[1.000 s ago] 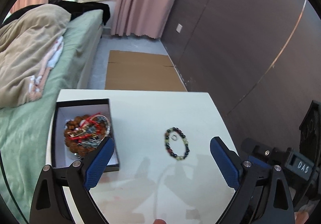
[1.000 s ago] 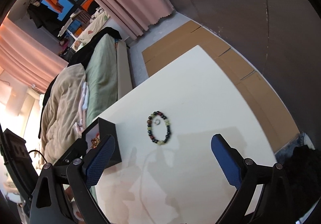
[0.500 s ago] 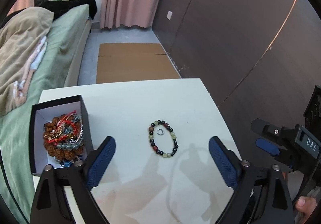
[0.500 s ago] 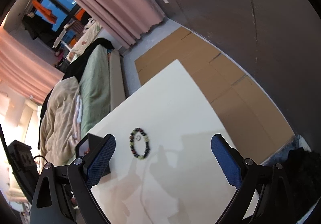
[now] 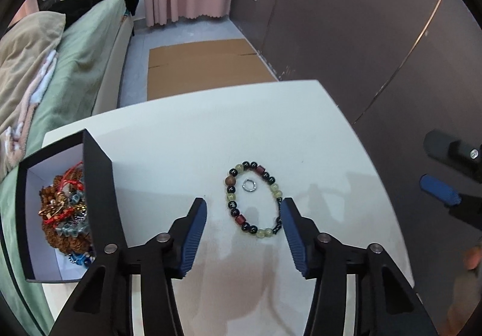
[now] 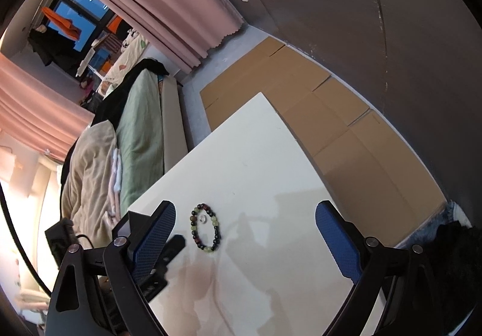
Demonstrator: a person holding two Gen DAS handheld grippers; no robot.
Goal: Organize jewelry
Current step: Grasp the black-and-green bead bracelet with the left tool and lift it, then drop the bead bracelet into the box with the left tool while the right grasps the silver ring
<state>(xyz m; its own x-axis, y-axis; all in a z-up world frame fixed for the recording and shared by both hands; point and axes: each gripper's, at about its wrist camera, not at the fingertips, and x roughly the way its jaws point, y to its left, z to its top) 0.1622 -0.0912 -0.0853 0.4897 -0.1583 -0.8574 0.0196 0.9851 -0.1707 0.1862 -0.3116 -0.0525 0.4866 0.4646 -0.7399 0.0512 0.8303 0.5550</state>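
Note:
A bracelet [image 5: 230, 181] of dark, pale green and red beads lies flat on the white table [image 5: 211, 131], with a small silver ring [image 5: 249, 185] inside its loop. My left gripper [image 5: 243, 206] hangs just over the bracelet's near half. Its jaws are closing, the beads lie between the blue pads, and neither pad presses on them. The right fingertip hides part of the loop. An open black box [image 5: 99, 185] at the left holds a heap of jewelry [image 5: 64, 215]. My right gripper [image 6: 245, 209] stands open and empty, with the bracelet [image 6: 192, 223] and ring [image 6: 202, 218] left of centre.
A bed [image 5: 84, 59] with a green sheet and beige blanket runs along the table's left side. Flat cardboard [image 5: 205, 65] lies on the floor beyond the far edge. A dark panelled wall [image 5: 346, 35] stands to the right. A hand [image 5: 473, 257] shows at the right edge.
My left gripper has come down and forward over the bracelet, and its jaws have narrowed around it. The box now sits further left. The right gripper drifted a little, still open.

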